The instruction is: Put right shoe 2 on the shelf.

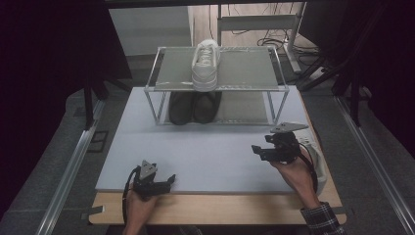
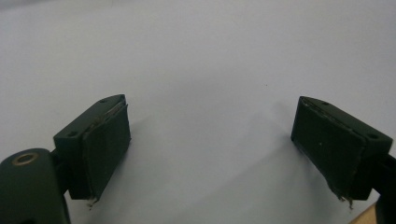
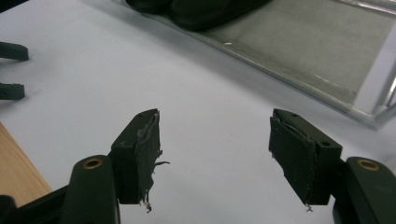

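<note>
A white sneaker (image 1: 205, 63) stands on the top shelf of a metal rack (image 1: 244, 68). On its lower shelf sits a pair of black shoes (image 1: 193, 106), whose toes (image 3: 196, 9) also appear in the right gripper view. Another white shoe (image 1: 319, 159) lies at the board's right edge, partly hidden behind my right hand. My right gripper (image 1: 258, 151) (image 3: 215, 140) hovers open over the white board, nothing between its jaws. My left gripper (image 1: 169, 180) (image 2: 210, 140) rests open and empty near the board's front edge.
The white board (image 1: 215, 147) lies on a wooden table (image 1: 210, 208). The rack's lower shelf (image 3: 303, 46) and its metal rim run across the right gripper view. The left gripper's jaw tips (image 3: 11, 70) show there at far left. Aluminium rails (image 1: 68, 171) flank the table.
</note>
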Demonstrator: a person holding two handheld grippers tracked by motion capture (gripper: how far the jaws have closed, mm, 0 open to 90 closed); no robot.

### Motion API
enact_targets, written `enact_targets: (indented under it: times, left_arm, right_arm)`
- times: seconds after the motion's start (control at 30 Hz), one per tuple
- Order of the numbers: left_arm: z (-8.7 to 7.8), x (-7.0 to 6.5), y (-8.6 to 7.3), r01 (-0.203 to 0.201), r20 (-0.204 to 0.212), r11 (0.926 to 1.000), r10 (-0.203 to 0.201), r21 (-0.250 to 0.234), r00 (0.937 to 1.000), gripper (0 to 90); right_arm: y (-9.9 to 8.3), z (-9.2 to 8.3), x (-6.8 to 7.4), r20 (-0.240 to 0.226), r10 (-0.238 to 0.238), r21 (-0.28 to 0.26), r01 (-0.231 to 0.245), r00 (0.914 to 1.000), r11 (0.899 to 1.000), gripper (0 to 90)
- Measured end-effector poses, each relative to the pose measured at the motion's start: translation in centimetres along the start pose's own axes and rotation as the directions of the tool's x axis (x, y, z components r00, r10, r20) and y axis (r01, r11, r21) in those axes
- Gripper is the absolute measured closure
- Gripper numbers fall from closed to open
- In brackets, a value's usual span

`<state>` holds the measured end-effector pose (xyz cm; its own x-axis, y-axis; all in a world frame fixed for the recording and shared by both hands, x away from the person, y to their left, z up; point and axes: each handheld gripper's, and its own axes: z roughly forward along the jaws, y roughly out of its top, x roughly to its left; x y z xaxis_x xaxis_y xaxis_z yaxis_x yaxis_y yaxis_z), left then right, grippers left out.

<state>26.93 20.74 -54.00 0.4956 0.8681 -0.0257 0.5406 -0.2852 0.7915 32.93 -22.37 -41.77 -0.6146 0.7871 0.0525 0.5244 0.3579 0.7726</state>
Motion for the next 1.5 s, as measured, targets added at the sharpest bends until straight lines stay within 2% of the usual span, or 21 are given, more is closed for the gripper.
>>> enact_targets:
  times: [0.33, 0.6, 0.93, 1.3, 1.5]
  left_arm:
    - [0.0, 0.0, 0.0, -0.005, 0.000, 1.0000, 0.005, 0.002, 1.0000, 11.6]
    - [0.0, 0.0, 0.0, -0.001, 0.000, 1.0000, 0.001, 0.001, 1.0000, 11.6]
    - [0.0, 0.0, 0.0, 0.001, 0.000, 1.0000, -0.001, 0.000, 1.0000, 11.6]
    - [0.0, 0.0, 0.0, -0.002, 0.000, 1.0000, 0.002, 0.002, 1.0000, 11.6]
    - [0.0, 0.0, 0.0, -0.002, 0.000, 1.0000, 0.002, 0.003, 1.0000, 11.6]
  right_arm:
    - [-1.3, -1.8, -1.1, 0.047, 0.043, 0.031, -0.045, 0.9980, 0.999, 37.7]
    - [-2.3, -3.6, -2.2, 0.097, 0.018, 0.027, -0.021, 0.9951, 0.999, 36.9]
    - [-3.1, -6.0, -3.1, 0.147, 0.036, 0.014, -0.039, 0.9885, 0.999, 39.3]
    - [-4.4, -8.5, -5.0, 0.217, 0.091, 0.005, -0.094, 0.9720, 0.996, 41.1]
    - [-5.8, -9.4, -6.3, 0.255, 0.127, 0.007, -0.133, 0.9586, 0.991, 41.1]
